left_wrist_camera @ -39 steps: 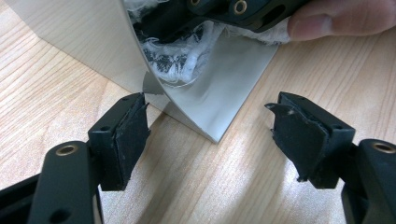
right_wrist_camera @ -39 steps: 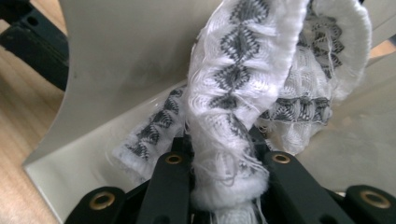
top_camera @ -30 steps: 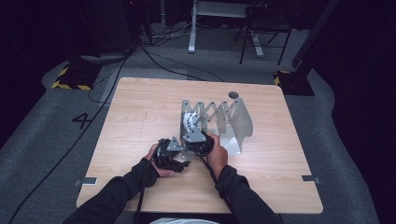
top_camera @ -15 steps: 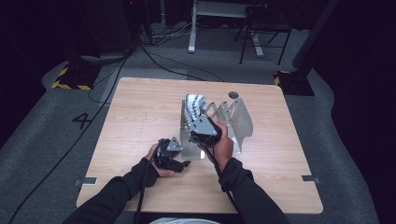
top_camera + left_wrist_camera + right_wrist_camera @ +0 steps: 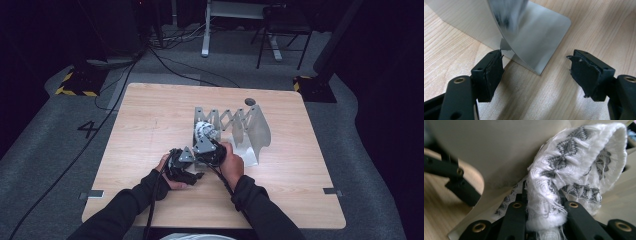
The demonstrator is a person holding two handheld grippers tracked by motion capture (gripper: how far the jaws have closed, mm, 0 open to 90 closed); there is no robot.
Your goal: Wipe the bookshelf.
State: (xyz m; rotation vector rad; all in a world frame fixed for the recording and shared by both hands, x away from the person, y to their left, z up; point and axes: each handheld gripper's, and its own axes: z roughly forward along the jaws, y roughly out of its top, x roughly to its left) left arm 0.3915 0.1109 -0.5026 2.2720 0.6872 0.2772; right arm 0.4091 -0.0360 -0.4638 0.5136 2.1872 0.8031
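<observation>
The right gripper [image 5: 202, 134] pinches a patterned white sock [image 5: 564, 182], held just left of the metal accordion rack [image 5: 250, 131] at the table [image 5: 150, 125] centre. The left gripper [image 5: 536, 72], jaws spread, sits nearer, facing the rack's base plate [image 5: 536, 42] without touching it.

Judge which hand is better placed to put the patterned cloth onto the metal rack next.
Right. The right gripper is shut on the white patterned cloth and sits against the metal rack. The left gripper is open with nothing between its jaws, low by the rack's base plate.
</observation>
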